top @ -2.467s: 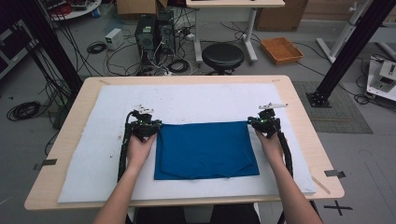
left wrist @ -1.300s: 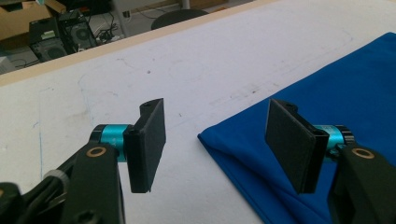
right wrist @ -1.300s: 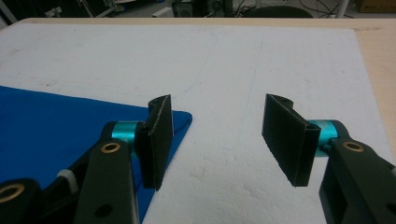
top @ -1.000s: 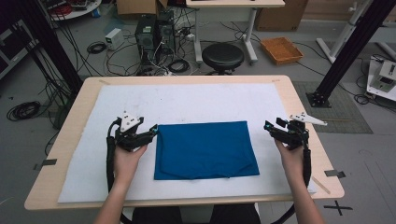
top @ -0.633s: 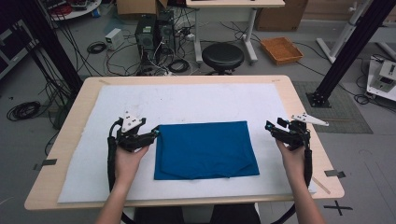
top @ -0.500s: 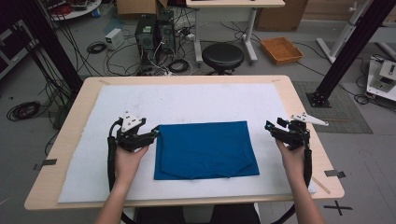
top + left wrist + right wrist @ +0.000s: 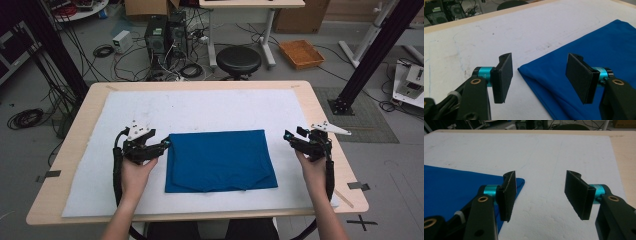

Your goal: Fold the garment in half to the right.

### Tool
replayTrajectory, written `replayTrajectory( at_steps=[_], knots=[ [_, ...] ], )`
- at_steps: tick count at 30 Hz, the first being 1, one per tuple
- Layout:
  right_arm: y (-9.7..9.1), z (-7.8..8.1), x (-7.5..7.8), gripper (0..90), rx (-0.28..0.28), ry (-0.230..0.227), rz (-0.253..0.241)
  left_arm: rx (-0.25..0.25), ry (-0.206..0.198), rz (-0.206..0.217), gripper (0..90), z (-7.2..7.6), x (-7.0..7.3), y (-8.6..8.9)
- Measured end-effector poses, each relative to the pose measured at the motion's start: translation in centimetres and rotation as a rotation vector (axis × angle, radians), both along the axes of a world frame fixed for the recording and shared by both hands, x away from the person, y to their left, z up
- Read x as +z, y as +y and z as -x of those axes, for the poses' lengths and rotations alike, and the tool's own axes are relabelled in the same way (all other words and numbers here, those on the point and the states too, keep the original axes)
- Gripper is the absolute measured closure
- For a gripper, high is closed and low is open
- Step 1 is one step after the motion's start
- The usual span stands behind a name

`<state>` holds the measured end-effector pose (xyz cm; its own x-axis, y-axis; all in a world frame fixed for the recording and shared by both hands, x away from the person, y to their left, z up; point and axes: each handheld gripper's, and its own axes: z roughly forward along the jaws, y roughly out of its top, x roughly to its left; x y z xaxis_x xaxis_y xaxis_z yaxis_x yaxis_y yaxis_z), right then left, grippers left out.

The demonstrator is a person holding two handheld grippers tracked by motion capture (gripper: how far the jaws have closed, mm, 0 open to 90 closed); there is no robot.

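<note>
Both grippers have let go of the cloth's far corners since the earlier frame and drawn outward, and now hover apart from it with jaws spread and empty. At the 9 o'clock side of the table [image 7: 320, 107], the left gripper [image 7: 166, 143] sits just beside the upper left corner of the folded blue cloth [image 7: 220, 160], which lies flat near the centre of the white foam mat [image 7: 200, 107]. In the left gripper view that corner [image 7: 524, 68] lies between and just beyond the open pads. At 3 o'clock the right gripper [image 7: 291, 136] stands a little clear of the cloth's right edge; in its own view the blue corner [image 7: 520, 181] peeks out behind its left-hand jaw. To fold again cleanly, each gripper should probably come down squarely on a corner, pinching all layers together, and lift evenly so the edges stay aligned. No brand, label or legible writing appears on the cloth, mat or grippers.
</note>
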<state>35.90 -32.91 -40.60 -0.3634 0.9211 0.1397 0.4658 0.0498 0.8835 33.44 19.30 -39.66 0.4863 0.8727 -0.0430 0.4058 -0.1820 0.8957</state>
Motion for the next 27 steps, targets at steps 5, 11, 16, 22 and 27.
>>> replayTrajectory(
  at_steps=[5,11,16,22,27],
  knots=[
    [-0.1,0.1,-0.1,43.3,0.002,0.000,0.007,0.012,0.033,0.037,38.7,1.5,-0.1,0.8],
    [-0.1,0.2,0.1,43.5,0.000,-0.009,0.010,0.038,0.087,0.095,38.9,3.6,-0.9,2.0],
    [0.0,0.1,0.0,43.5,0.003,-0.007,0.014,0.051,0.149,0.147,39.2,4.9,-1.8,2.8],
    [0.1,0.1,0.0,43.5,0.005,-0.008,0.019,0.053,0.243,0.216,42.2,6.3,-3.6,2.7],
    [0.1,0.1,0.0,43.6,0.005,-0.006,0.019,0.056,0.293,0.240,43.7,7.2,-4.4,1.7]
  ],
)
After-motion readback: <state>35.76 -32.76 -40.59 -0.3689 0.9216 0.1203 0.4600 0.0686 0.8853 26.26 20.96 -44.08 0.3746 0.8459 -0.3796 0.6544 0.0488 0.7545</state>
